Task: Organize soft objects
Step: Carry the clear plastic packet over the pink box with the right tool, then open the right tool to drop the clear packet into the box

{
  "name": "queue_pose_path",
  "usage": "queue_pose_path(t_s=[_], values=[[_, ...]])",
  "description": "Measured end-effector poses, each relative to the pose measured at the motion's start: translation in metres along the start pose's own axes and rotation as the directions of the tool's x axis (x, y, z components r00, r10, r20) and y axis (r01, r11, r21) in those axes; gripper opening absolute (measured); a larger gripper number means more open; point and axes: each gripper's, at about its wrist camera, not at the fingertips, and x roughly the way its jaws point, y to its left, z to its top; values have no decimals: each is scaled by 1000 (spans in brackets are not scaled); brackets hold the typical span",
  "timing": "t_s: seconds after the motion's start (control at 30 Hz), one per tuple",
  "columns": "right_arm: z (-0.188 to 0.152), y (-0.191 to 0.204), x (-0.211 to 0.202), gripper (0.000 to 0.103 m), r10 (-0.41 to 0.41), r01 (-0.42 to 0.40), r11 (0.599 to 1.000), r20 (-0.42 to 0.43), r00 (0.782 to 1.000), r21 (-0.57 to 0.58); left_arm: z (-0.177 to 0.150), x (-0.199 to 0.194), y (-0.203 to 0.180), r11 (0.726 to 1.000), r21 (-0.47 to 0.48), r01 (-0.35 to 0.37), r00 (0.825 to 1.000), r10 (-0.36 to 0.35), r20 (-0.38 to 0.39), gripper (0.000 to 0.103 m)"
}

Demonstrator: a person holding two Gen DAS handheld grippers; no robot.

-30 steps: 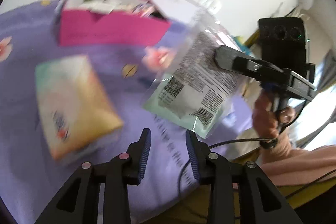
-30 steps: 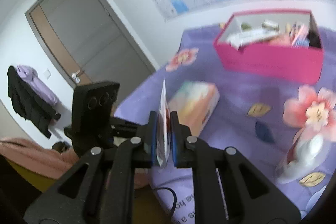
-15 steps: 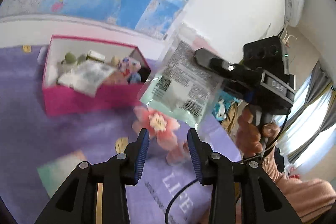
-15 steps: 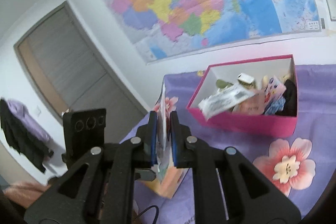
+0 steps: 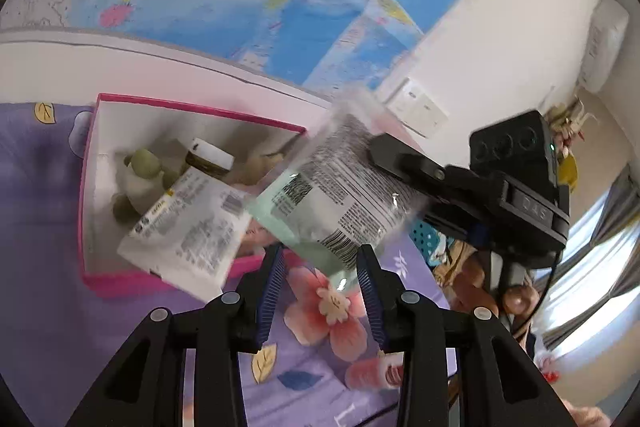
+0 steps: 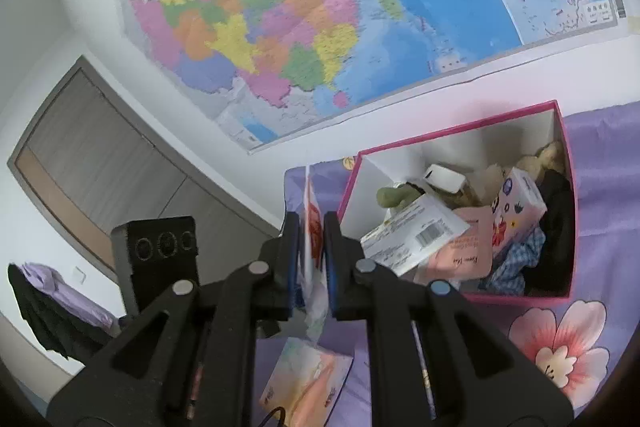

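Note:
My right gripper [image 6: 311, 259] is shut on a flat plastic packet [image 6: 313, 227], seen edge-on. In the left wrist view the same packet [image 5: 340, 199], pale green with printed text and barcodes, hangs in the air at the pink box's [image 5: 120, 283] right edge, held by the right gripper [image 5: 384, 151]. The pink box [image 6: 520, 297] holds soft toys, packets and cloth. My left gripper [image 5: 320, 287] is open and empty, just below the packet.
A purple flowered bedspread [image 5: 40, 267] lies under the box. A pastel tissue pack [image 6: 308, 379] lies on it below my right gripper. A pink roll [image 5: 374, 373] lies near my left gripper. A wall map [image 6: 320, 7] hangs behind; a door [image 6: 80, 163] is left.
Both grippers have risen and moved toward the pink box. The packet has travelled from over the bedspread to the box's edge. The tissue pack has dropped out of the left wrist view.

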Motion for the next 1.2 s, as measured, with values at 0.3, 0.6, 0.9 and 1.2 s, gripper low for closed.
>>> queue_pose_path(t_s=[0.3, 0.6, 0.9, 1.2], values=[[16, -18, -4, 14, 24, -25, 999, 29, 999, 37, 7, 16, 15, 1000, -8, 20, 1000, -20, -21, 50], [21, -27, 0, 13, 66, -67, 995, 27, 997, 72, 17, 16, 12, 995, 26, 95, 995, -95, -6, 53], [27, -35, 12, 14, 49, -49, 996, 3, 999, 76, 37, 25, 21, 998, 6, 70, 998, -70, -7, 42], [32, -60, 36, 17, -41, 46, 994, -49, 998, 100, 60, 46, 37, 998, -13, -63, 998, 63, -10, 42]])
